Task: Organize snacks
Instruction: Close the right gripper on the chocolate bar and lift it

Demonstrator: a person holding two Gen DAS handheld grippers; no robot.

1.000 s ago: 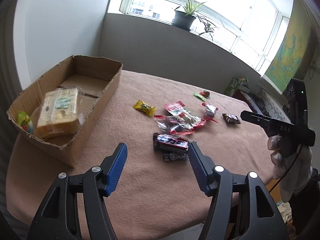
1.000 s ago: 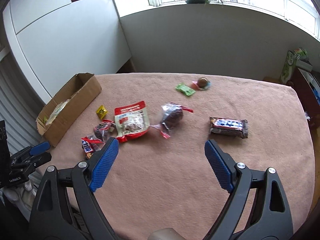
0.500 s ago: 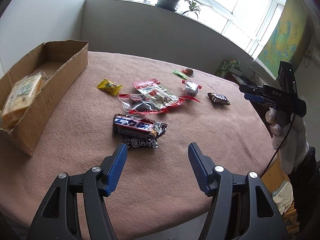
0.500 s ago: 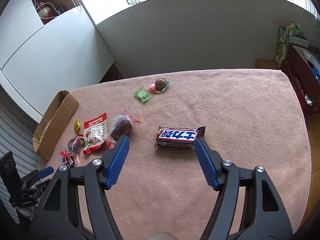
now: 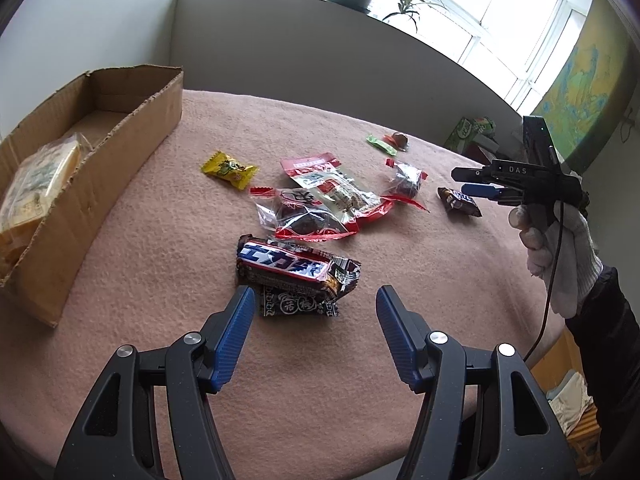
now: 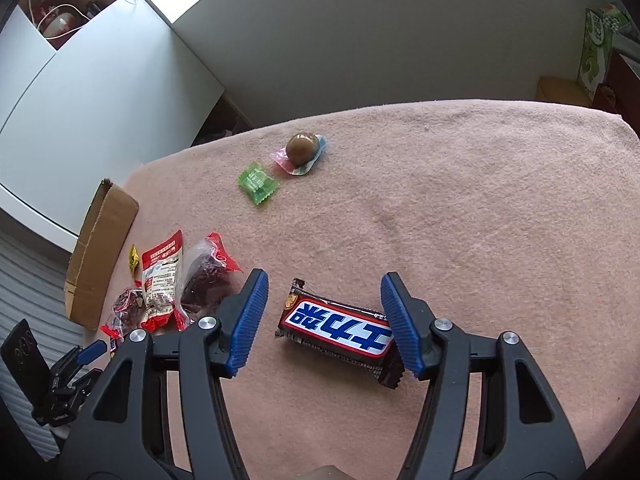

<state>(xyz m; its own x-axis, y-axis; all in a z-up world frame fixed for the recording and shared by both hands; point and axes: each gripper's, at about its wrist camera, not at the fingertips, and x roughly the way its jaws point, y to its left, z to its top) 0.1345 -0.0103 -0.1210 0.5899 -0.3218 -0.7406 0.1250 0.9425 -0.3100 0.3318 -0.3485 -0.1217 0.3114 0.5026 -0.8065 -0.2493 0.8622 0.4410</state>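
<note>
My left gripper point(image 5: 312, 300) is open, just short of a brown chocolate bar point(image 5: 292, 270) lying on a small dark packet point(image 5: 298, 306). My right gripper point(image 6: 322, 304) is open and straddles a second chocolate bar point(image 6: 340, 330) on the pink cloth; the bar lies between the fingers, untouched. A cardboard box point(image 5: 132, 120) at the left holds a pack of yellow biscuits point(image 5: 36, 176). Loose snacks lie mid-table: a yellow candy point(image 5: 228, 166), red-edged clear bags point(image 5: 320, 208), a green candy point(image 6: 258, 182) and a brown ball sweet point(image 6: 302, 148).
The pink-covered table point(image 6: 460, 200) ends near a grey wall. The right gripper and gloved hand point(image 5: 560, 248) show at the left view's right side. The left gripper point(image 6: 68, 376) shows at the right view's lower left. A green carton point(image 6: 596, 40) stands beyond the table.
Both grippers have moved forward and down. The left one has closed in on the near chocolate bar; the right one has come down around the other bar. Both stay open.
</note>
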